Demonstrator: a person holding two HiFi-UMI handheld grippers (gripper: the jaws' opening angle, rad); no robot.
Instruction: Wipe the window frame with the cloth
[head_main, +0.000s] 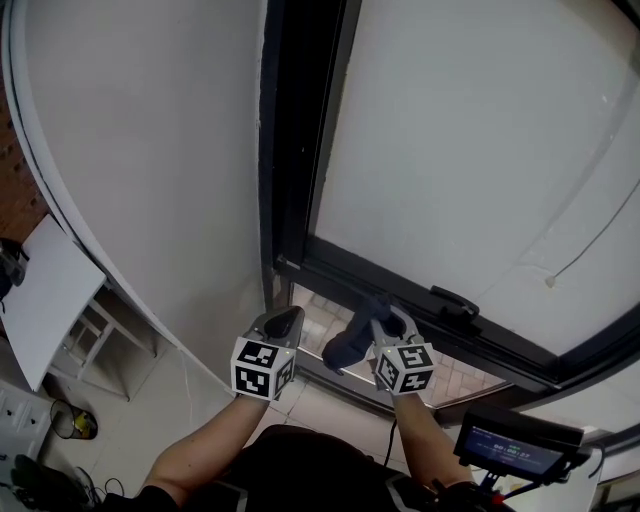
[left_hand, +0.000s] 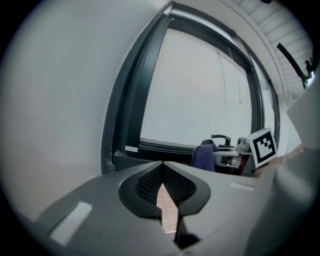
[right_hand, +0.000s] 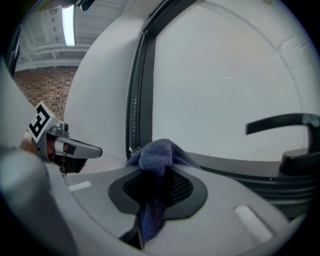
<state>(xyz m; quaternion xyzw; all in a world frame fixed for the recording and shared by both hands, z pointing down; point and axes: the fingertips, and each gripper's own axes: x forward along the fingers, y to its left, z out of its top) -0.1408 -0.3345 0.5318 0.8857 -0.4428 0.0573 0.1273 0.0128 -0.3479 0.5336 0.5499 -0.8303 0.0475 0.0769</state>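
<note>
Dark blue cloth (head_main: 347, 346) sits bunched in our right gripper (head_main: 378, 312), whose two jaws are clamped on it: in the right gripper view the fabric bulges up past the tips and a tail of it hangs down through the slot between them. Our left gripper (head_main: 287, 320) carries nothing. Its jaws meet at the tips, and only a thin sliver lower down is open, through which pale floor tiles (head_main: 322, 312) show. In the head view both grippers sit near six o'clock, side by side, the left one at nine o'clock of the right one. The black window frame (head_main: 292, 150) rises from the centre towards twelve o'clock, and its bottom rail (head_main: 335, 262) runs off towards four o'clock. We hold the cloth low by that rail, close to the corner where rail and upright meet, though we cannot tell whether it touches the metal. A black window handle (head_main: 455, 301) lies on the rail at about three o'clock of the right gripper, near but apart. A white wall (head_main: 150, 150) fills the side from nine to eleven o'clock, a tilted white board (head_main: 50, 300) leans at eight o'clock, and a small screen (head_main: 515, 445) glows at five o'clock, beside our right forearm (head_main: 425, 430).
</note>
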